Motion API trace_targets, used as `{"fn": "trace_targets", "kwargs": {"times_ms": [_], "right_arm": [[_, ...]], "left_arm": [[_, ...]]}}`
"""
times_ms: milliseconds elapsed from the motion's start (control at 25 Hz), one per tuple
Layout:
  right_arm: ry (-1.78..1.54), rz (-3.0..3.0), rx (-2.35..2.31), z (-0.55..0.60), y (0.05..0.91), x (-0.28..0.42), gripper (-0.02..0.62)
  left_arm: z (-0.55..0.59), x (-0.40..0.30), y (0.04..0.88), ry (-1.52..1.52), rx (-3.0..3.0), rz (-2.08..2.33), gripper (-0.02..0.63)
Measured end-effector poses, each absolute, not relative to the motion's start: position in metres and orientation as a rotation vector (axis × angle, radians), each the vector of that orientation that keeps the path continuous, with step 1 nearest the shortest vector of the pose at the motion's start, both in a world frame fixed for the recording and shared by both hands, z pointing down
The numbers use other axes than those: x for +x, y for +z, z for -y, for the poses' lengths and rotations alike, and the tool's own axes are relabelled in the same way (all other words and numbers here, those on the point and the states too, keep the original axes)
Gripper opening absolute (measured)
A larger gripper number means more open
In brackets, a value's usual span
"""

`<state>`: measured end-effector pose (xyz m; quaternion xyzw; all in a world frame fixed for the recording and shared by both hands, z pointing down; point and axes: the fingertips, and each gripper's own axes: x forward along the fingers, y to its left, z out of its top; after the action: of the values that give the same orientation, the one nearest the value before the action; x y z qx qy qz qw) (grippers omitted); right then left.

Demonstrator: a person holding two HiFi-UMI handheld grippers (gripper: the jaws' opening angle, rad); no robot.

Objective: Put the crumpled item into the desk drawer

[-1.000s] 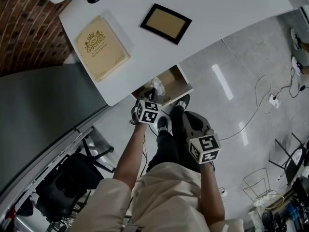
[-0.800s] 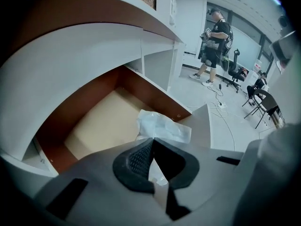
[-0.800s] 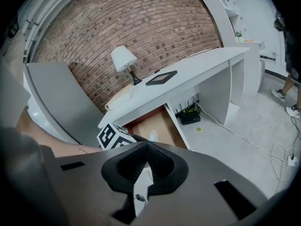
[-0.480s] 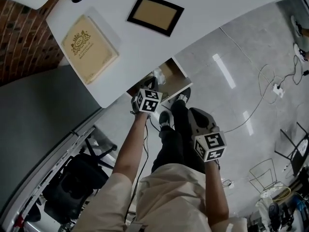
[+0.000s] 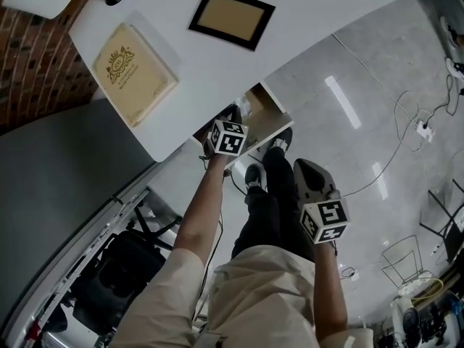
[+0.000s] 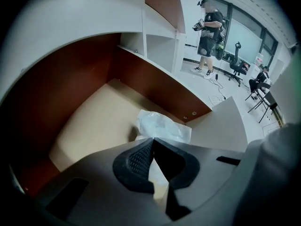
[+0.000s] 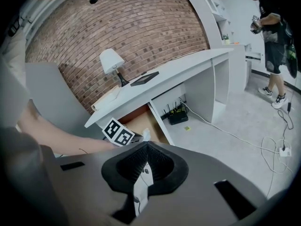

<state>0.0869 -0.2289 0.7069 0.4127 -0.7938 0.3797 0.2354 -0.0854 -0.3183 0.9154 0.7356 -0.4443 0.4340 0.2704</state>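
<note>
The crumpled white item (image 6: 162,126) lies low in the open desk drawer (image 6: 89,121), against its right wall. It hangs from the tips of my left gripper (image 6: 151,140), which is shut on its near edge. From the head view, the left gripper (image 5: 230,138) reaches into the drawer (image 5: 264,106) under the white desk (image 5: 304,20), and a bit of the item (image 5: 243,107) shows beyond it. My right gripper (image 5: 319,194) hangs back over the floor beside the person's legs. In its own view the right gripper (image 7: 147,144) is shut on nothing.
On the desk lie a cream book (image 5: 134,71), a black-framed picture (image 5: 232,17) and a lamp (image 7: 110,60). A router (image 7: 178,114) sits under the desk. Cables (image 5: 406,122) trail on the floor, a dark chair (image 5: 116,281) stands at the left, and another person (image 7: 270,27) stands far right.
My left gripper has pushed forward and deeper into the drawer with the crumpled item. The right gripper has drifted slightly back toward the body.
</note>
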Motion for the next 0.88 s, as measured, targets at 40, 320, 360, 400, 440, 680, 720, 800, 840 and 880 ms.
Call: {"fn": "trace_targets", "kwargs": {"times_ms": [40, 320, 360, 400, 440, 680, 720, 800, 840, 880], "right_arm": [[1.04, 2.182, 1.129, 0.229, 0.707, 0.086, 0.025], [1.034, 2.186, 1.125, 0.226, 0.709, 0.082, 0.025], [1.032, 2.186, 1.125, 0.224, 0.708, 0.081, 0.025], [1.03, 2.187, 1.125, 0.223, 0.707, 0.08, 0.025], [1.026, 2.19, 1.126, 0.222, 0.705, 0.079, 0.025], [0.996, 2.213, 1.147, 0.215, 0.688, 0.075, 0.025], [0.99, 2.216, 1.149, 0.211, 0.685, 0.074, 0.025], [0.977, 2.219, 1.153, 0.203, 0.679, 0.071, 0.025], [0.973, 2.216, 1.158, 0.199, 0.678, 0.071, 0.025], [0.971, 2.209, 1.167, 0.194, 0.676, 0.07, 0.025]], "left_arm": [[0.318, -0.084, 0.917, 1.169, 1.985, 1.192, 0.017], [0.315, -0.08, 0.922, 1.153, 1.995, 1.17, 0.017], [0.314, -0.08, 0.921, 1.149, 1.995, 1.17, 0.018], [0.313, -0.081, 0.919, 1.145, 1.995, 1.169, 0.018], [0.312, -0.081, 0.918, 1.142, 1.996, 1.168, 0.018], [0.307, -0.079, 0.898, 1.139, 2.033, 1.168, 0.018], [0.305, -0.079, 0.893, 1.137, 2.039, 1.171, 0.018], [0.299, -0.079, 0.881, 1.128, 2.051, 1.178, 0.018], [0.296, -0.079, 0.874, 1.124, 2.061, 1.179, 0.018], [0.294, -0.079, 0.867, 1.123, 2.077, 1.177, 0.018]]}}
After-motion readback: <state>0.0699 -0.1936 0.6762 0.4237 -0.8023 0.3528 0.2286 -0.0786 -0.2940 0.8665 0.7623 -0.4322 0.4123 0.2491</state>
